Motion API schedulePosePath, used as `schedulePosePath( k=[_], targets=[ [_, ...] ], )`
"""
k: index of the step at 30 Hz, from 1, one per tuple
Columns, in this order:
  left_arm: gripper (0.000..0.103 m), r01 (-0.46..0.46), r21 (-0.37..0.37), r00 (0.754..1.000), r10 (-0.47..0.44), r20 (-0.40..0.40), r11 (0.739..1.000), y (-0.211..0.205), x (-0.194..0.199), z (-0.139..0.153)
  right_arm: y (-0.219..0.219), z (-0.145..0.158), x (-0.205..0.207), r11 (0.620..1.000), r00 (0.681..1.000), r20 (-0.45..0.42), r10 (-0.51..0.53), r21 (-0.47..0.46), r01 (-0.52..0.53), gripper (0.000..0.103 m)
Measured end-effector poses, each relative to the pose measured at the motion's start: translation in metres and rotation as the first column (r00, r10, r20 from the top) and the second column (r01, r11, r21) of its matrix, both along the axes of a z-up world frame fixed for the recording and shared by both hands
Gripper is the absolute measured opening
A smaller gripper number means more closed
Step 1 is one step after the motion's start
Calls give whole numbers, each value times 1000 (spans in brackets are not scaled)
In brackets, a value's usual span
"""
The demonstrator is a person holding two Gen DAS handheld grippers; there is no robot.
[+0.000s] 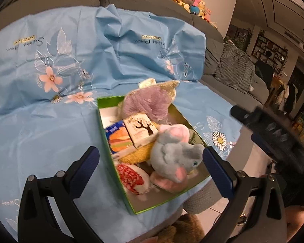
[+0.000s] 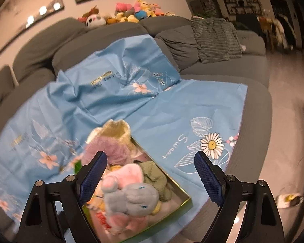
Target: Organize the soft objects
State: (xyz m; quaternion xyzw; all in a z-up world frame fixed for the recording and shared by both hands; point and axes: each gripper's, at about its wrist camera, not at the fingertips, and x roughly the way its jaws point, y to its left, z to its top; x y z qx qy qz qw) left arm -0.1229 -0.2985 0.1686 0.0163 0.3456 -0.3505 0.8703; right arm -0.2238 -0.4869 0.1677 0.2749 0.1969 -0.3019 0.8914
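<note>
A green box (image 1: pixel 101 121) (image 2: pixel 180 203) lies on a light blue flowered cloth (image 1: pixel 40 121) (image 2: pixel 172 109) spread over a grey sofa. It is packed with soft things: a grey and pink elephant plush (image 1: pixel 172 158) (image 2: pixel 131 198), a purple fluffy toy (image 1: pixel 143 103) (image 2: pixel 109 149), a small cloth book with a tree (image 1: pixel 141 130), a red and white cushion (image 1: pixel 131 178) and an olive cloth (image 2: pixel 156 176). My left gripper (image 1: pixel 150 158) hovers open just above the box with nothing between its fingers. My right gripper (image 2: pixel 150 174) is open over the box too, and its dark body (image 1: pixel 269 129) shows at the right of the left wrist view.
A row of plush toys (image 1: pixel 192 0) (image 2: pixel 131 12) sits on the sofa back. A grey striped cushion (image 1: pixel 235 68) (image 2: pixel 216 38) lies on the sofa to the right. Bare floor (image 2: pixel 283 141) lies beyond the sofa edge, with a small white object (image 2: pixel 289 200) on it.
</note>
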Motion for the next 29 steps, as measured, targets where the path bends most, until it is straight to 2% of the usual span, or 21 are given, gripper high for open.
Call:
schedulePosePath(
  k=[3,8,13,20,29],
  targets=[
    [102,7,6,1000,-7,-23,1000,-6,0,-5,-3,1,-6,1000,999,32,-14,26,13,91],
    [102,18,31,999,-17,-35,999,-11,-1,-11,-4,0,-4,998,998,27,-61,35,60,93],
    [102,9,49,1000,-8,-23,999,-8,2,-11,4,-4,7,998,1000,22,-21,57,19,93],
    [102,-14,35,999,15,-31,999,-2,11,-8,13,-5,18,1000,1000,-26,15,18,-15,93],
    [102,5,13,1000,-5,-31,1000,0,10,-5,12,-5,20,1000,998,-65,19,-14,-20,93]
  ],
)
